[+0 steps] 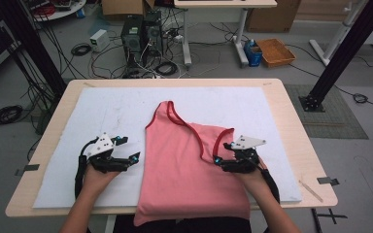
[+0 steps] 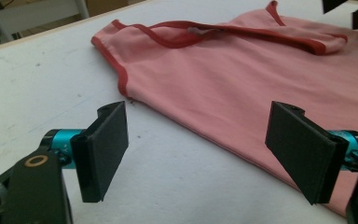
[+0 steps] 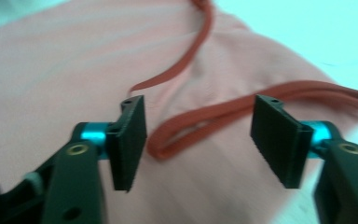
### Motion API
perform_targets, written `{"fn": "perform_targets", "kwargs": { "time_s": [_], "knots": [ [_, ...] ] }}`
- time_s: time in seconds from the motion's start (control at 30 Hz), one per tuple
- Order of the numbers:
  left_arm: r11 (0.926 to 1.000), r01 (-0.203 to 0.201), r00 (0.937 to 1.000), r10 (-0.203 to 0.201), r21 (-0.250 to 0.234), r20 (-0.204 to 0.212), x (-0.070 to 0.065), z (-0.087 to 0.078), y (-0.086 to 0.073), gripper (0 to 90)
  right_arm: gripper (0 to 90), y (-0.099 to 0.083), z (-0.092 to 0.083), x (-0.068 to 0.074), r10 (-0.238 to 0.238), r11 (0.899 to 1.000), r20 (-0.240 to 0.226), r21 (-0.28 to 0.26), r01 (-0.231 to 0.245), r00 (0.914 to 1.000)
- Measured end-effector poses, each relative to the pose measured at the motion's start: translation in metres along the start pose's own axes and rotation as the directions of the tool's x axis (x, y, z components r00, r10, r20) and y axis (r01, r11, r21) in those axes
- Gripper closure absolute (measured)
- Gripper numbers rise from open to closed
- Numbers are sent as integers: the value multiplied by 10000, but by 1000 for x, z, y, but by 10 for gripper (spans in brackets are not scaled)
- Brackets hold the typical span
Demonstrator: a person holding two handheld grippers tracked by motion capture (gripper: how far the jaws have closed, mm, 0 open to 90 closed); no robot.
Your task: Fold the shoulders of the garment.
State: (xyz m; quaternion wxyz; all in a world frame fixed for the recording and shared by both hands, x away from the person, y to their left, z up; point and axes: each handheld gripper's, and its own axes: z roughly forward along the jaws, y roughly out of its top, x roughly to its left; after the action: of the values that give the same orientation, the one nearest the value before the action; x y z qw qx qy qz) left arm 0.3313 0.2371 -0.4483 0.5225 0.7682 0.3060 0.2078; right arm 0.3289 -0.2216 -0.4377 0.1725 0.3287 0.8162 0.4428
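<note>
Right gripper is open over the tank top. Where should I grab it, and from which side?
Probably the red-trimmed strap lying between the right gripper fingers. It is a raised, narrow band on the flat pink tank top, so the fingers can pinch across it. Come straight down from above; the cloth lies flat on the white mat, leaving no edge to slide under.

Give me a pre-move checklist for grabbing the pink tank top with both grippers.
1. Left gripper open: ok, jaws wide apart.
2. Right gripper open: ok, nothing pinched.
3. Red strap between right jaws: ok, lies under the gap.
4. Left gripper over the pink tank top: not ok, one jaw hangs beside its edge, over the white mat.
5. Top lying flat: not ok, the strap end is folded over.
6. Hem on table: not ok, it overhangs the near edge.
</note>
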Motion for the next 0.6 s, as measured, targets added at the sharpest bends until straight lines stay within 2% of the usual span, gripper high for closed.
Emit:
{"fn": "perform_targets", "kwargs": {
  "time_s": [0.1,0.23,0.3,0.43,0.6],
  "knots": [
    [9991,412,9991,-413,26,107,1,3,4,213,278,-8,-9,-12,719,9969,25,-335,-718,9974],
    [9990,440,9989,-439,-15,159,1,8,17,212,226,-18,-11,-21,1243,9907,-194,-537,-1252,9921],
    [9985,540,9984,-538,-124,154,2,12,24,211,219,-19,-10,-21,1249,9909,-325,-464,-1264,9916],
    [9960,877,9959,-872,-194,237,8,23,33,212,219,-19,-10,-19,954,9940,-355,-503,-971,9948],
    [9949,1002,9945,-1004,69,311,14,35,45,211,218,-19,-10,-19,934,9941,-420,-512,-955,9947]
  ]
}}
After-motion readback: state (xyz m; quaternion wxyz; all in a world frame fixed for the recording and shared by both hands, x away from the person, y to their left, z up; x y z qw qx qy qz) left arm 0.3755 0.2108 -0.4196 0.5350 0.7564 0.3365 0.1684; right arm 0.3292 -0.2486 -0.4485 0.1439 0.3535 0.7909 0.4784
